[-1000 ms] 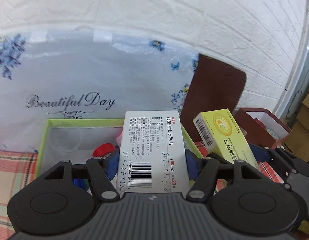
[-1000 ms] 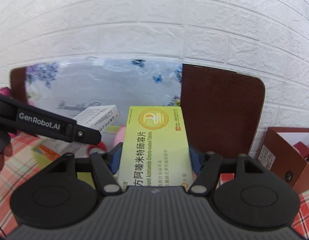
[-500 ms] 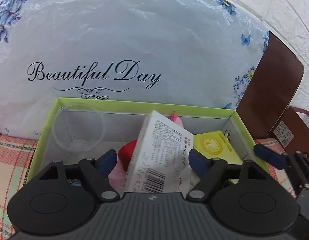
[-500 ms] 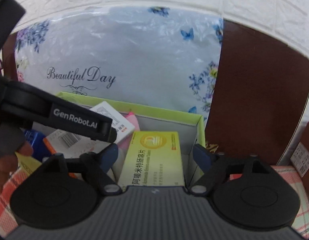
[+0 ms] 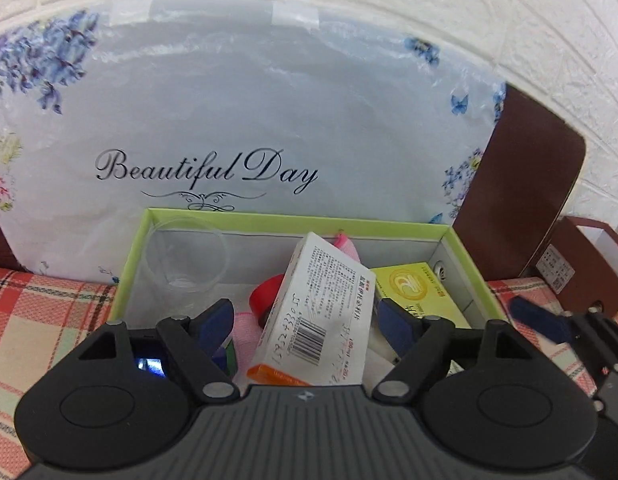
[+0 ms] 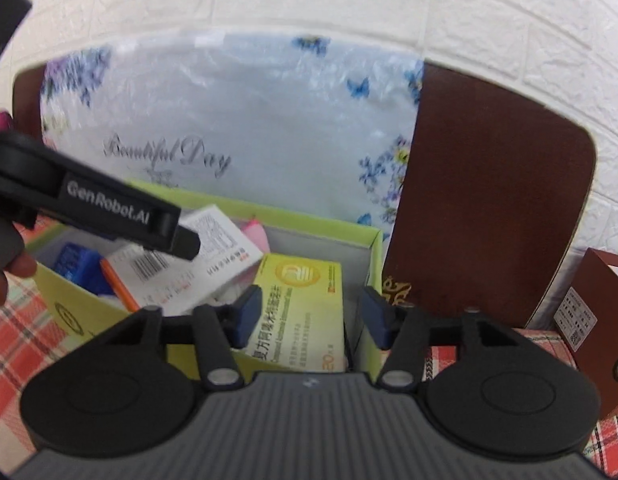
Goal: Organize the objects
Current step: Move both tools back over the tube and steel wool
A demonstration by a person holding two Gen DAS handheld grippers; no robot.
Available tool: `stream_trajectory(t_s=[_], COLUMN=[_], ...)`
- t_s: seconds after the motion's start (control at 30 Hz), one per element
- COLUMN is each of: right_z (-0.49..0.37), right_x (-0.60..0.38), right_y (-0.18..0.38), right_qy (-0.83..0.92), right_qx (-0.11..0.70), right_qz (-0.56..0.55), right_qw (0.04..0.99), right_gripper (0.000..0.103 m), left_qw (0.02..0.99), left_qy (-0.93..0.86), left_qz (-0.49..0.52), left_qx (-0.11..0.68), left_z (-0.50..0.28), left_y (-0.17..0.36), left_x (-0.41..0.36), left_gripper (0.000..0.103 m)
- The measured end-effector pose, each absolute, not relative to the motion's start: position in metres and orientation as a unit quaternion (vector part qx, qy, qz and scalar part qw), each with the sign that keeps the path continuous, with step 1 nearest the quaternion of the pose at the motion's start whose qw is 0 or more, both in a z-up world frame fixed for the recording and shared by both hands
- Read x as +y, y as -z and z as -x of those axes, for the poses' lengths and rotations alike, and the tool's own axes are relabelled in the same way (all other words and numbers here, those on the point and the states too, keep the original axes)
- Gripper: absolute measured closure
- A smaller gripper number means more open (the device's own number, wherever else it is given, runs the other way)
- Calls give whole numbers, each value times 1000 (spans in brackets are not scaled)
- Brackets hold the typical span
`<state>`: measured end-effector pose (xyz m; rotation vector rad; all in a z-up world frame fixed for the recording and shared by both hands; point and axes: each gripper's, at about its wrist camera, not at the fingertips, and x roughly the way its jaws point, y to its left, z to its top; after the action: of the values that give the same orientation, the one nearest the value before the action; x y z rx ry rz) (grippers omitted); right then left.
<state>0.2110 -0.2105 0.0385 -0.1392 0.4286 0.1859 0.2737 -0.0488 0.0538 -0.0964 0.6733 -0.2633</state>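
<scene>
A lime-green box (image 5: 293,222) holds several items. A white medicine carton (image 5: 321,316) with a barcode lies tilted inside it, between the spread fingers of my open left gripper (image 5: 307,324), which touches nothing. A yellow medicine carton (image 6: 299,308) lies in the box's right end; it also shows in the left wrist view (image 5: 417,292). My right gripper (image 6: 311,316) is open above it, its fingers apart from the carton. The box (image 6: 371,264) also holds a clear plastic cup (image 5: 185,256), a red roll (image 5: 265,298) and a blue item (image 6: 75,262).
A white "Beautiful Day" tray (image 5: 249,128) and a brown board (image 5: 517,192) lean on the brick wall behind the box. A brown paper bag (image 6: 605,320) stands at the right. A red plaid cloth (image 5: 41,320) covers the table.
Both grippers went from shut on their cartons to open. The white and yellow cartons now lie in the green box, and both grippers have pulled back a little.
</scene>
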Motion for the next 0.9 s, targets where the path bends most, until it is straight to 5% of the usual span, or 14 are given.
stream_trajectory(t_s=[0.03,0.1,0.33,0.9], right_z=[-201,-178,-111,-17], right_x=[-214,-218,-233,-260], right_y=[-45,-55,-63,7], right_qy=[-89,-81,-91,-65], right_qx=[194,164,165,283], right_qz=[62,59,28,-56], right_qw=[975,981,982,955], right_gripper=[6,0,0,0], left_qw=[936,939,945,928], left_qy=[126,120,153,105], left_qz=[49,51,52,72], left_qx=[326,319,286,350], left_z=[-267,-250,-169,-79], left_y=[-58,-65,-74,-12], left_x=[-47,-44,-26,-3], left_gripper=[21,20,4,4])
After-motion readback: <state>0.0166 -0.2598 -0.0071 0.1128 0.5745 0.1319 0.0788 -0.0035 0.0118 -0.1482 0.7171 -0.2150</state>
